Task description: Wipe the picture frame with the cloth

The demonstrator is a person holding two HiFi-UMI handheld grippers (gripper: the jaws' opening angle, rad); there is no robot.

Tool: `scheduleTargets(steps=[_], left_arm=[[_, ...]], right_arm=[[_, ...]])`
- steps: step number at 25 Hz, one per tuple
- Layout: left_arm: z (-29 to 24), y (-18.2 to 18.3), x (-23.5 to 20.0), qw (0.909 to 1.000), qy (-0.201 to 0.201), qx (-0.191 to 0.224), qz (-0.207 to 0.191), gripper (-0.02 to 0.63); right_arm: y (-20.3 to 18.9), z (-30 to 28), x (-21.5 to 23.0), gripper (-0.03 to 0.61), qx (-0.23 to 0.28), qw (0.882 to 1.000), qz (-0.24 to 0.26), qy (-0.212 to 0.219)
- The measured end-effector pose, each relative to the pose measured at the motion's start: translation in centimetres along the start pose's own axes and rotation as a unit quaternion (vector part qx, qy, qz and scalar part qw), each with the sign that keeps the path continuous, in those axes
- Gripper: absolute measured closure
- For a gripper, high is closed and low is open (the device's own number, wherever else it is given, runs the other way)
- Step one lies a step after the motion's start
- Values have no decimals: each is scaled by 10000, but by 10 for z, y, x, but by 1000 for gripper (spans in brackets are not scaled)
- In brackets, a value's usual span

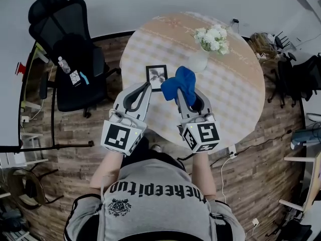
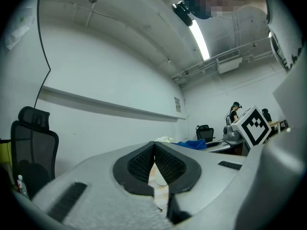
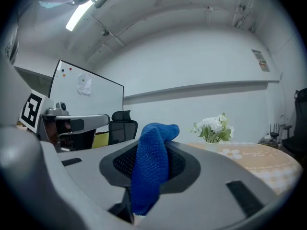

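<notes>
Right tongs [image 1: 181,95] pinch the blue cloth [image 1: 179,81]; left tongs [image 1: 147,87] pressed together, empty. Picture frame [image 1: 157,76], at the cloth's nine o'clock, apparently not yet wiped.

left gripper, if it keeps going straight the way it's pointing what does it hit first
Most likely the picture frame, lying flat on the table just ahead of the left gripper's tips. Height is unclear: if it passes above, the white vase looks next.

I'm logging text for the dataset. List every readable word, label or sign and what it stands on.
"thekeepitup", upside down, on the person's shirt.
Wall sign: too small to read.
Marker cubes: square patterns only, no words.
</notes>
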State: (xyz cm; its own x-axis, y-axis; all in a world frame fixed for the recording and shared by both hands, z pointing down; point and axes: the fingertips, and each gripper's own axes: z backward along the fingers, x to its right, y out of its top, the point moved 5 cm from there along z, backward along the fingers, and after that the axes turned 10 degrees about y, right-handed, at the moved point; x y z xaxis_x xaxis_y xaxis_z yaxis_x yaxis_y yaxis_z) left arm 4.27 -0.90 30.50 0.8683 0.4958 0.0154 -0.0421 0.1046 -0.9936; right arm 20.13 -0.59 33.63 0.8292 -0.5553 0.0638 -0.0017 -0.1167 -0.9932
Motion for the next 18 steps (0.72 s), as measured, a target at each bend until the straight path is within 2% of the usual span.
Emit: scheduleTargets(steps=[8, 18], left_arm=[[17, 12, 5, 9997, 202, 117, -114, 597], [31, 16, 0, 9997, 158, 146, -126, 597]], right_arm=[[6, 11, -10, 479, 151, 9997, 33, 194], [6, 15, -26, 479, 236, 9995, 6, 206]])
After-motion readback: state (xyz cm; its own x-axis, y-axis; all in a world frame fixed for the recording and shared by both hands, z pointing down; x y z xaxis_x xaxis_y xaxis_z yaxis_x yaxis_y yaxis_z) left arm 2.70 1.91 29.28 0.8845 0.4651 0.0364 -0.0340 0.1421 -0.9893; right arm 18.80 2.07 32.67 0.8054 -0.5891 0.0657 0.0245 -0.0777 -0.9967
